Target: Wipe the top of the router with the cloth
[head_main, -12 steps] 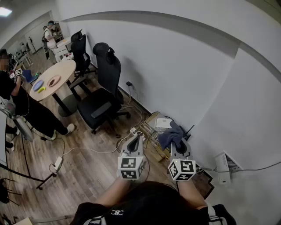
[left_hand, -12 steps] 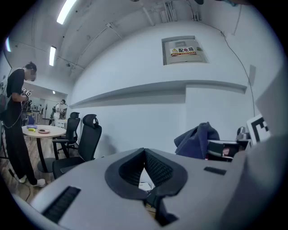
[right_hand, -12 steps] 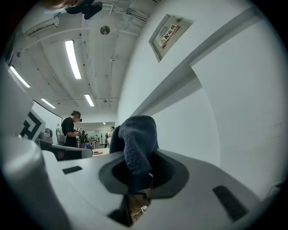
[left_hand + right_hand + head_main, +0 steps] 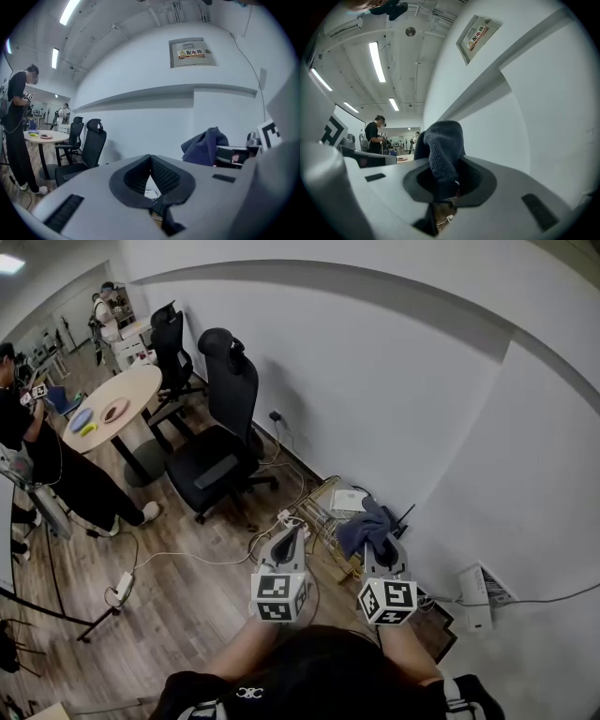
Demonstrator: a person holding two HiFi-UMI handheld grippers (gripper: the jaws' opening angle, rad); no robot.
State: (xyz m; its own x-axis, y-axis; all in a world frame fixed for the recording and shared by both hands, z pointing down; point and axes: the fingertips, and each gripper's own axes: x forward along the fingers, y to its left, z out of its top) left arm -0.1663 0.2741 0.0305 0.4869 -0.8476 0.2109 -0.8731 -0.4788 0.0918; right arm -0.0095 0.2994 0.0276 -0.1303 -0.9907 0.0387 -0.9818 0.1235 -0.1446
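A dark blue cloth hangs bunched from my right gripper, which is shut on it. In the right gripper view the cloth rises out from between the jaws of the right gripper. A white flat box with a black antenna, seemingly the router, lies on the floor by the wall, just beyond the cloth and partly hidden by it. My left gripper is held beside it, to the left. Its jaws are shut on nothing. The cloth shows at the right of the left gripper view.
A wire rack and a tangle of white cables lie on the wood floor by the router. Two black office chairs and a round table stand to the left, with a person there. A white box hangs low on the wall at right.
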